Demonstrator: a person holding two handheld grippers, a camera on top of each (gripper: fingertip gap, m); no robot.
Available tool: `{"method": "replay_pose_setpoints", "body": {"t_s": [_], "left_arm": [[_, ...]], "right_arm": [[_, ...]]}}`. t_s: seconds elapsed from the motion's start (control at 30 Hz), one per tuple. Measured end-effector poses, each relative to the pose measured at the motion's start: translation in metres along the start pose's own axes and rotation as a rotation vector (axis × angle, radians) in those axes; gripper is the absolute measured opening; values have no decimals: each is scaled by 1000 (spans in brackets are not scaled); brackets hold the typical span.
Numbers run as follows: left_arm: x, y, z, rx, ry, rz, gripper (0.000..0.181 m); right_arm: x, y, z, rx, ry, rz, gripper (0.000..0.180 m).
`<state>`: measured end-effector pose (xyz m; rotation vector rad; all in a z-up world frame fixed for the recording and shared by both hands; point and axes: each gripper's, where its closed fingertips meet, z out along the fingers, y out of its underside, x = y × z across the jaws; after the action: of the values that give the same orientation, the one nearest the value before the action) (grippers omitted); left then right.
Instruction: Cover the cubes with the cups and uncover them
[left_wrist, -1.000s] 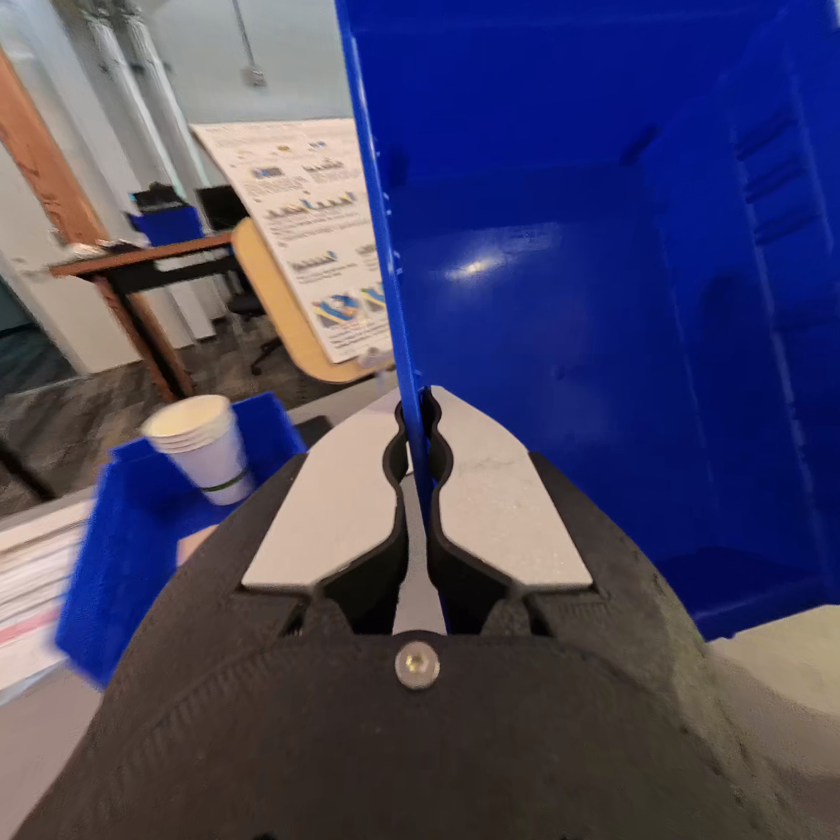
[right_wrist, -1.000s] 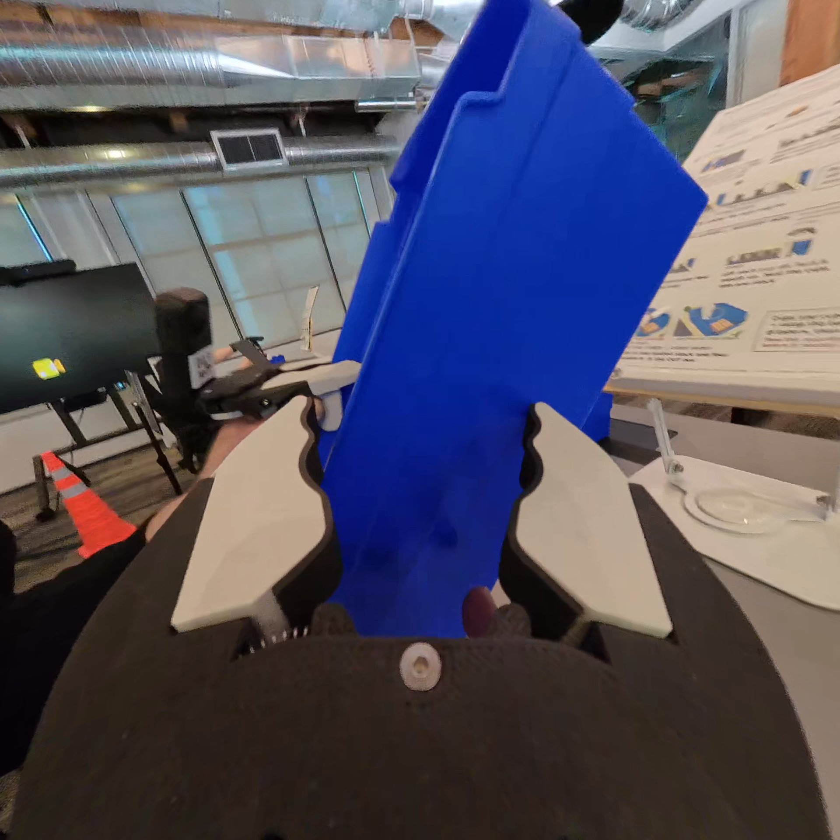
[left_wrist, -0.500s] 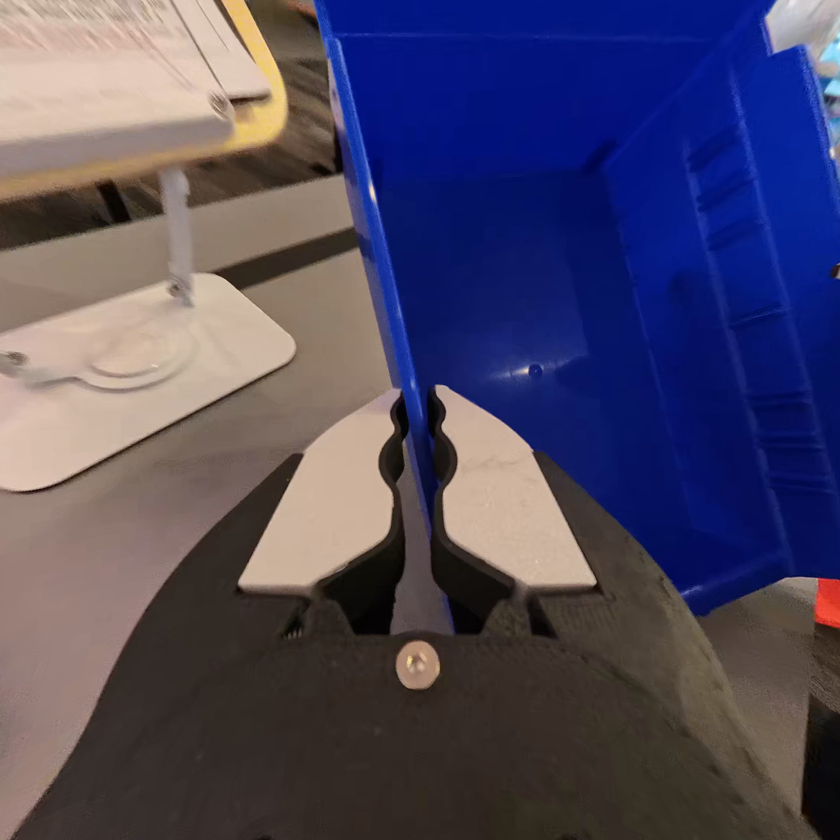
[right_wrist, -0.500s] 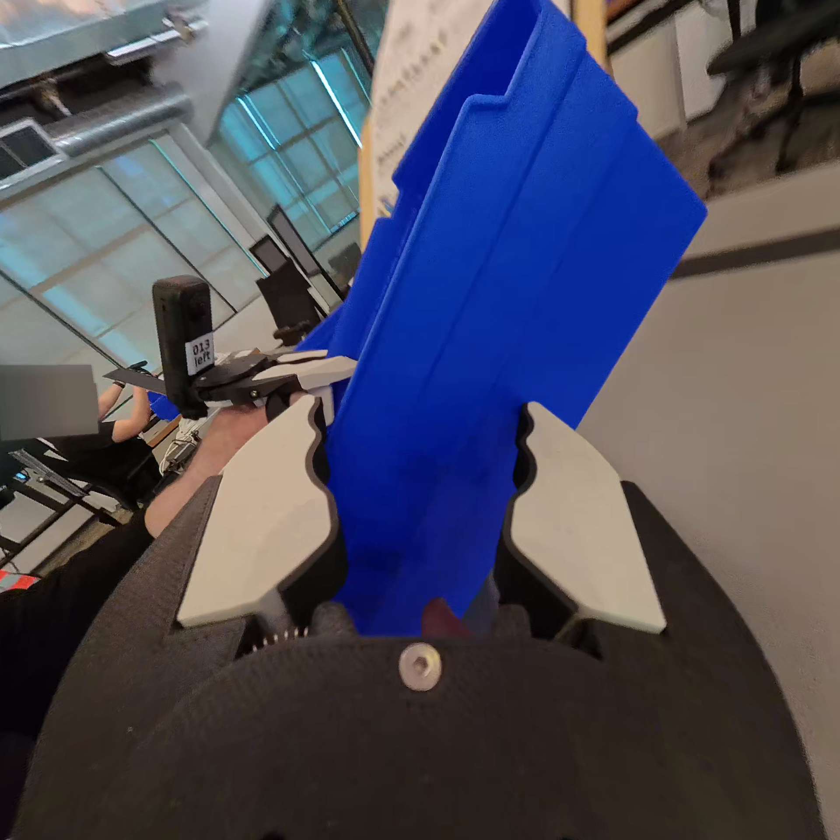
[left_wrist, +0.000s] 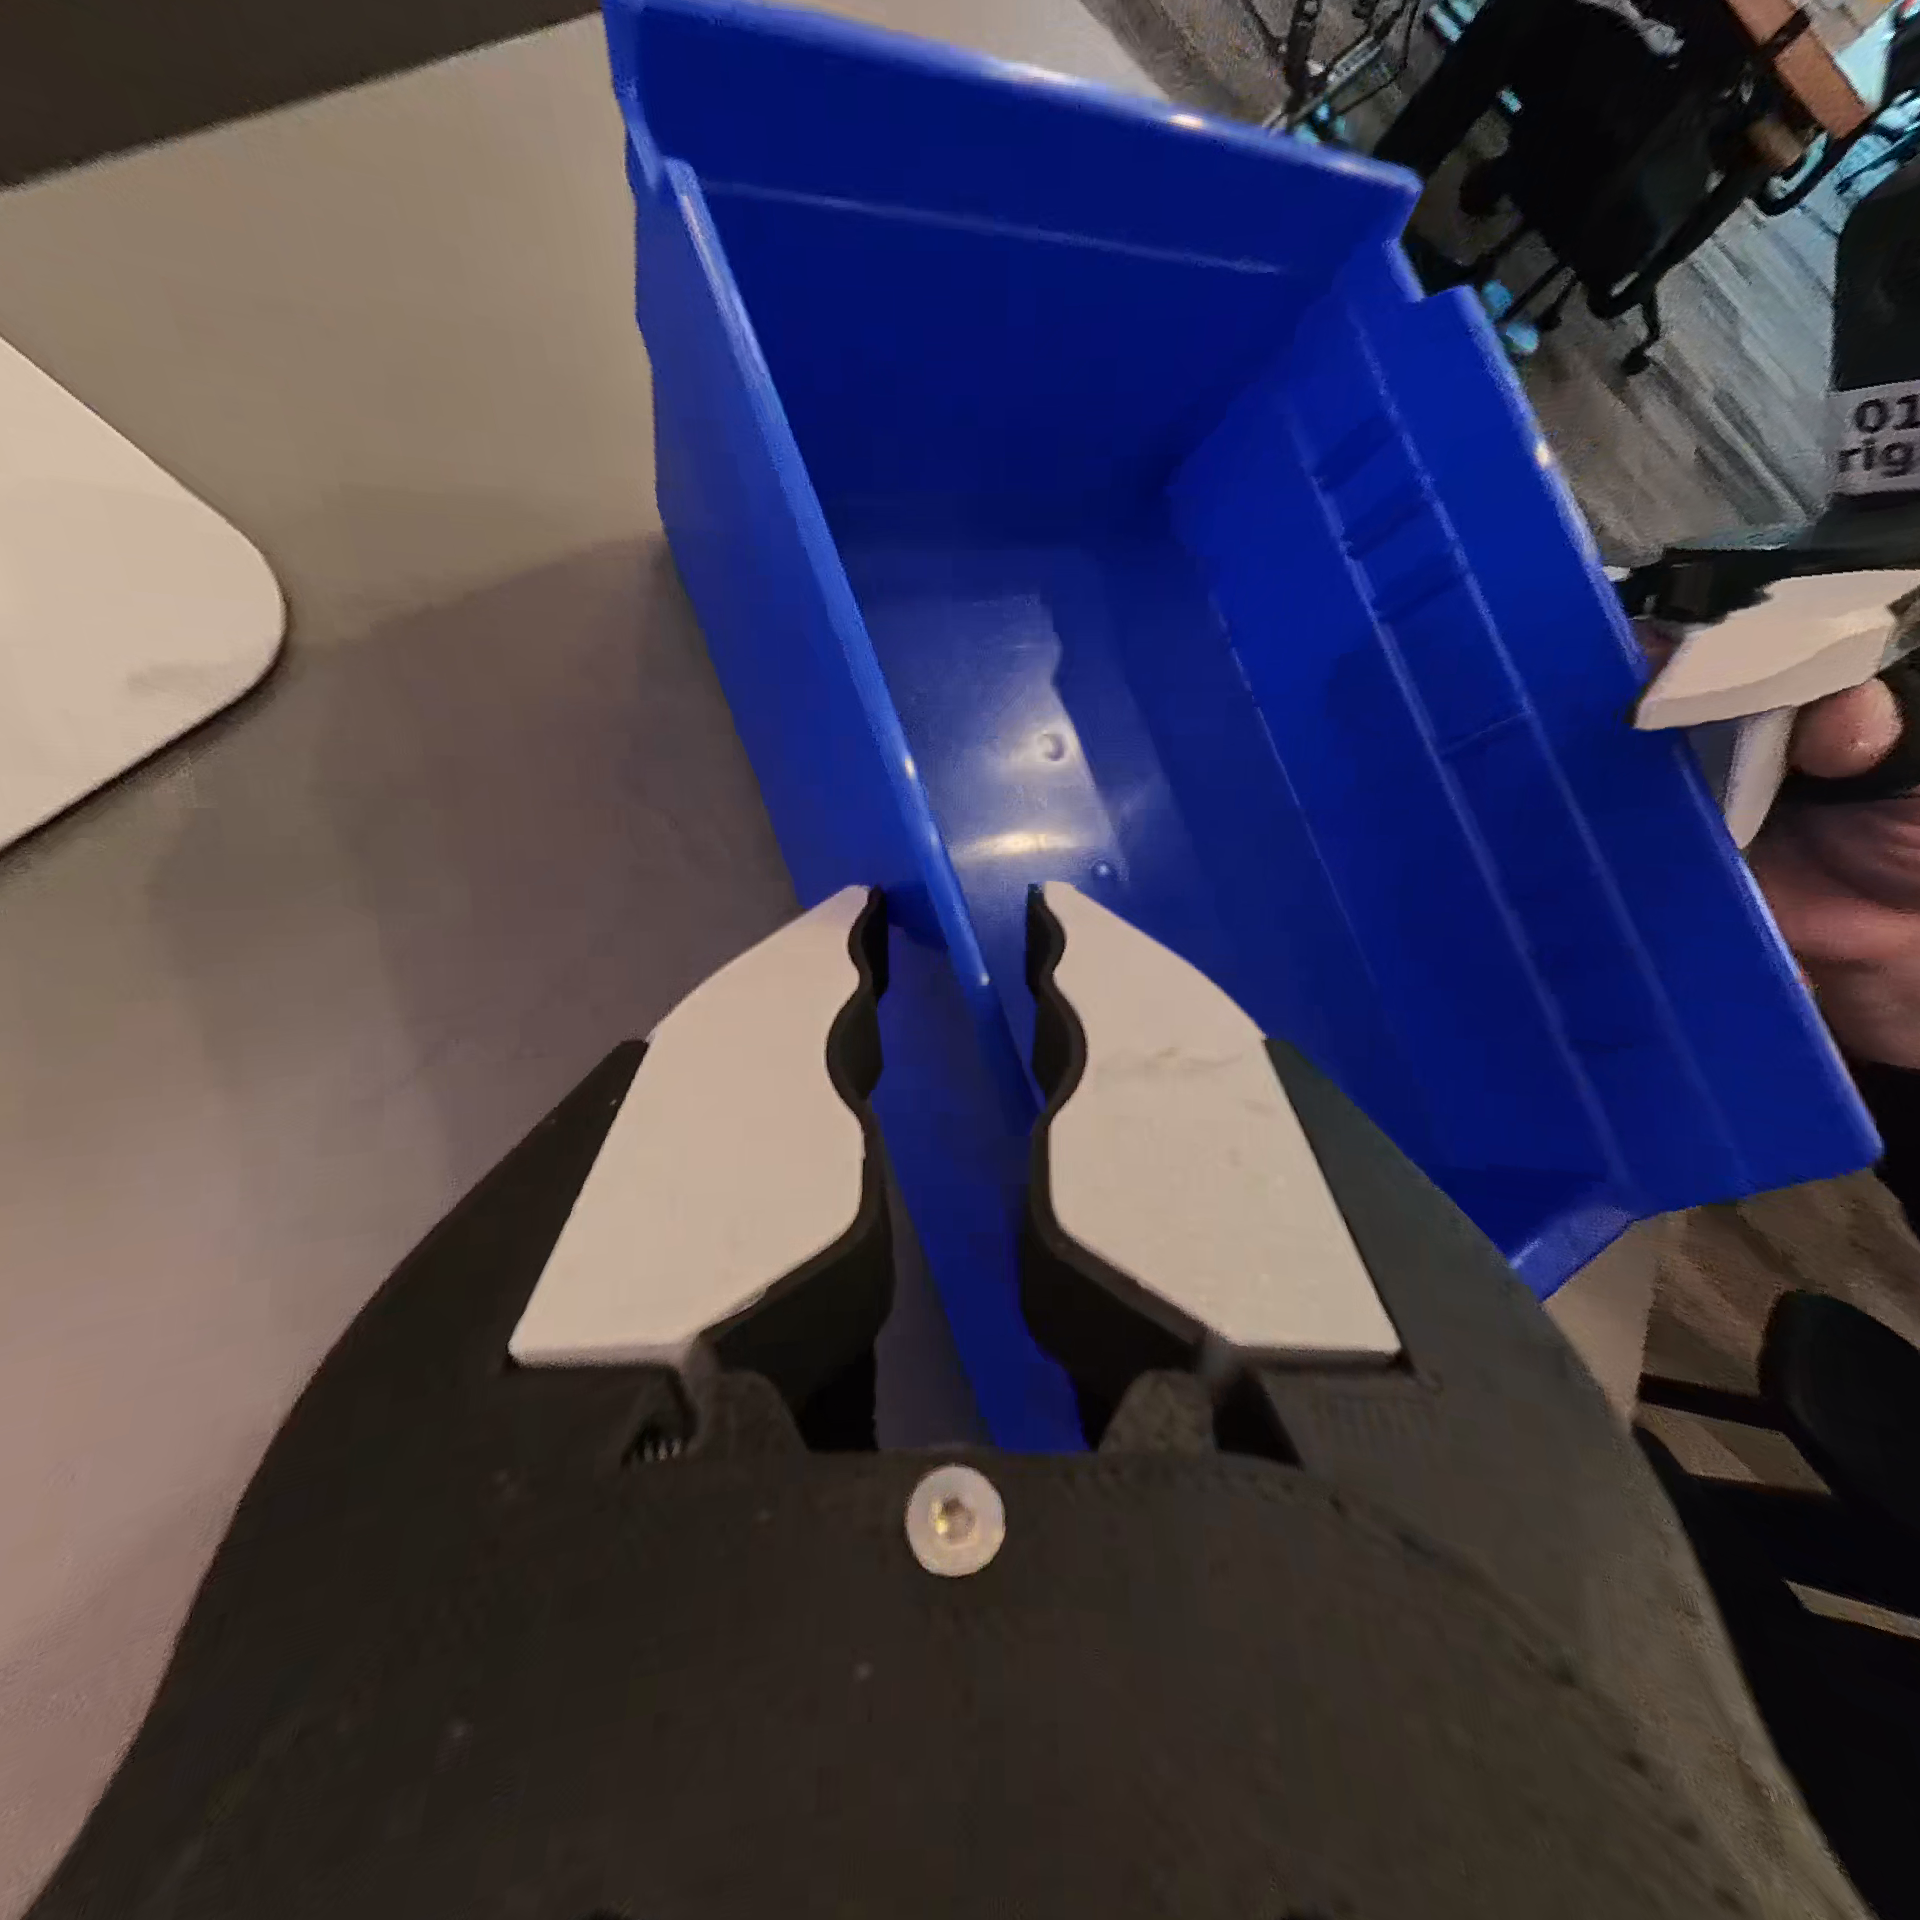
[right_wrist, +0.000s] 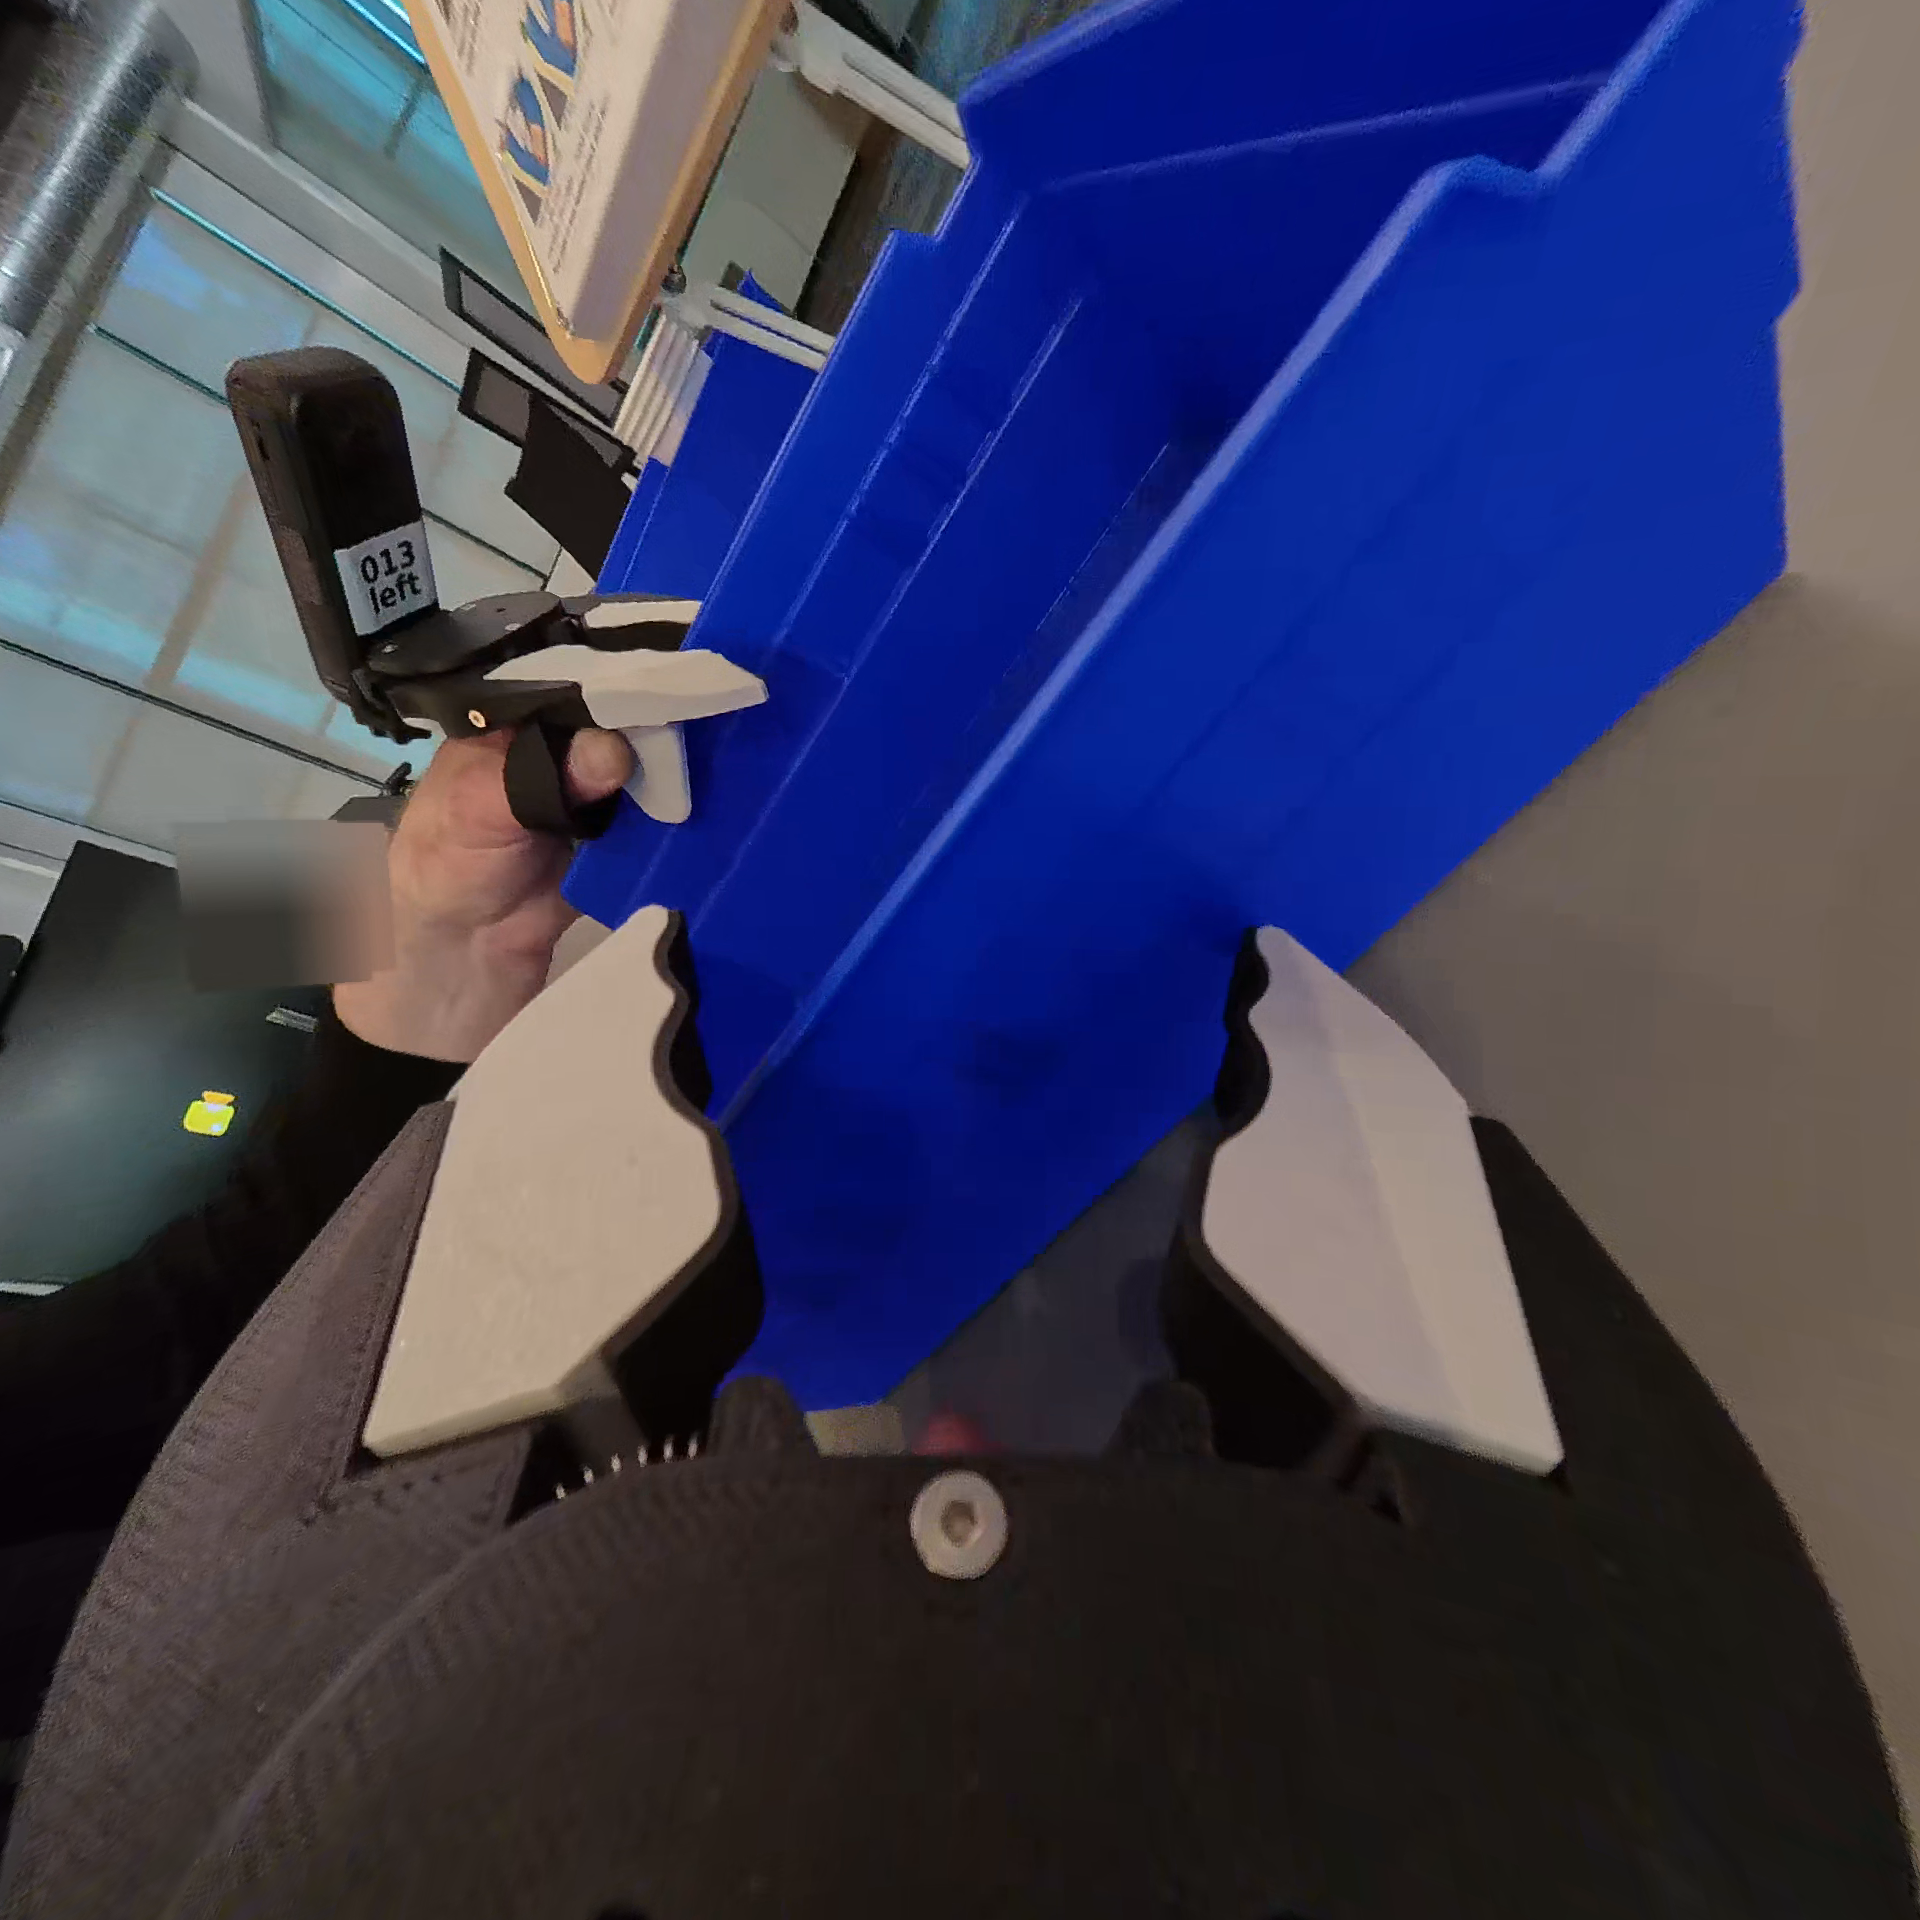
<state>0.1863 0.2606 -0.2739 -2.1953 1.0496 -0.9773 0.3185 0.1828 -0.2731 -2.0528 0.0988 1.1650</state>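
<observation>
Big change in the last half sec: the left tongs (left_wrist: 951, 904) have let go. They were pinched tight on the near side wall of the blue bin (left_wrist: 1039, 436); now the jaws stand narrowly apart, w/ the wall still running between them but a gap showing on both sides. So no grip there any more, as far as I can see.

The bin has also come down and swung round. A sec ago it was up in the air against the room's ceiling and posters. Now it sits low over the grey bench (left_wrist: 416, 831), open top toward the left tongs, just right of a white base plate (left_wrist: 104, 623). Can't tell if its bottom is fully resting, as its near right corner seems to hang past the bench edge.

Right tongs (right_wrist: 961, 935) are spread wide around the bin's other end, maybe a touch wider than before. Left finger lies against the plastic; whether the right one still presses, can't tell.

Task things: bin interior is empty, no cubes, no cups anywhere in sight now. A stack of paper cups showed in another blue bin 1 s ago, off to the left tongs' side, but it's out of view.

My read: this is clearing the bin away or parking it, i.e. prep. Covering hasn't started. Left tongs look free to go for a cup once the wall is cleared.
</observation>
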Motion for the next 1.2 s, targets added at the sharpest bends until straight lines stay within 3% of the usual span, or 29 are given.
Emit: {"method": "replay_pose_setpoints", "body": {"t_s": [0.03, 0.2, 0.3, 0.43, 0.53, 0.67, 0.77, 0.9, 1.2], "left_arm": [[0, 0, 2, 4, 21, -11, 28], [10, -8, -12, 104, 180, -34, 41], [17, -10, -37, 173, 223, 32, 39], [26, 9, -73, 200, 185, 164, 42], [24, 37, -87, 171, 65, 260, 41], [24, 67, -77, 132, -46, 280, 41], [36, 76, -61, 139, -29, 270, 34], [36, 78, -46, 146, -92, 281, 18], [52, 49, -3, 173, -172, 282, 19]], "right_arm": [[0, -1, -1, 5, -5, -4, 99], [-11, -9, -13, 51, 26, -114, 98], [-26, -6, -29, 77, 118, -257, 100], [-56, 29, -39, 40, 241, -463, 99], [-66, 60, -38, 12, 316, -520, 97], [-61, 88, -28, 36, 341, -432, 97], [-56, 98, -17, 44, 337, -417, 77], [-45, 86, -24, 73, 398, -448, 53], [7, 34, -55, 17, 575, -550, 28]]}}
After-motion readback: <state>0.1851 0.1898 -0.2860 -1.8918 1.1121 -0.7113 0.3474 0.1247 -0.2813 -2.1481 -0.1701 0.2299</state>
